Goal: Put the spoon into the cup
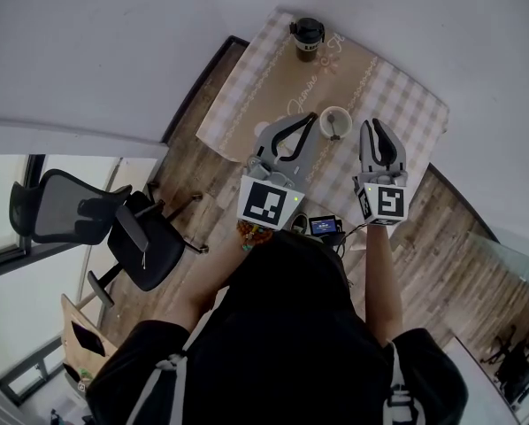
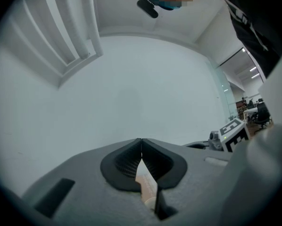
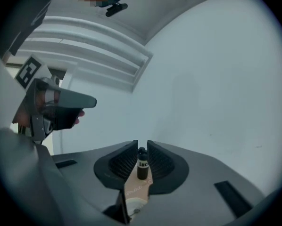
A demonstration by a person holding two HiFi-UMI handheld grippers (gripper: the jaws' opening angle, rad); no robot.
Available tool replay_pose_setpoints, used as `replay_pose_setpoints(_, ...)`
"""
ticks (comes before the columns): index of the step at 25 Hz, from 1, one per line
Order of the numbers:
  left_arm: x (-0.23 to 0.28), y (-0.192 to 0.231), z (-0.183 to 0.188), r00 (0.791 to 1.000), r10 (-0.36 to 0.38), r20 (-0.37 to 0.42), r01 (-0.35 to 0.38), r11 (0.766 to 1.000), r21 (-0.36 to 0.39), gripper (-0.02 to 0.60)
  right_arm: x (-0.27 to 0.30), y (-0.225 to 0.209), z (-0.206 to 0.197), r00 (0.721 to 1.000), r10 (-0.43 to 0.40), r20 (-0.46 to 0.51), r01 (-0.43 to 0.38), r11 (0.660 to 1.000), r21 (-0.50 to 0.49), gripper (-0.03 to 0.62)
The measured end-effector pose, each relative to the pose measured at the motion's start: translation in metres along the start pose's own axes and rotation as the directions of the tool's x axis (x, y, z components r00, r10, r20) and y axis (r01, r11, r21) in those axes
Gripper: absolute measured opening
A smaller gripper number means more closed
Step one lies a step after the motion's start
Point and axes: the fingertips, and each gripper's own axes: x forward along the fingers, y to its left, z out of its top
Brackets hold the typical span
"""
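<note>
A white cup (image 1: 335,122) stands on the checked tablecloth (image 1: 406,104), with a thin dark thing in it that looks like the spoon (image 1: 335,131). My left gripper (image 1: 312,116) hangs just left of the cup, tips touching and nothing between them. My right gripper (image 1: 371,125) hangs just right of the cup, with a narrow empty gap at its tips. In the left gripper view the jaws meet at the left gripper (image 2: 141,140), and a sliver of the cup (image 2: 150,202) shows below. In the right gripper view the right gripper (image 3: 141,144) shows the cup (image 3: 134,206) beneath it.
A dark lidded bottle (image 1: 307,38) stands at the table's far end and shows through the right jaws as the bottle (image 3: 142,164). A small device with a lit screen (image 1: 324,227) lies at the near edge. A black office chair (image 1: 114,228) stands on the wooden floor to the left.
</note>
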Motion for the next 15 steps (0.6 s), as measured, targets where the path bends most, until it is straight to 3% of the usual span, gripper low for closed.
replay_pose_setpoints(8, 0.017, 0.002, 0.013, 1.000, 0.000, 0.026, -0.001, 1.000, 0.031, 0.017, -0.019, -0.004, 0.086, 0.987, -0.044, 0.156, 0.053, 0.997, -0.057, 0.043)
replay_pose_setpoints(15, 0.027, -0.008, 0.031, 0.997, -0.020, 0.072, 0.016, 0.999, 0.047, 0.017, -0.037, -0.002, 0.133, 0.972, -0.056, 0.226, 0.071, 0.996, -0.056, 0.031)
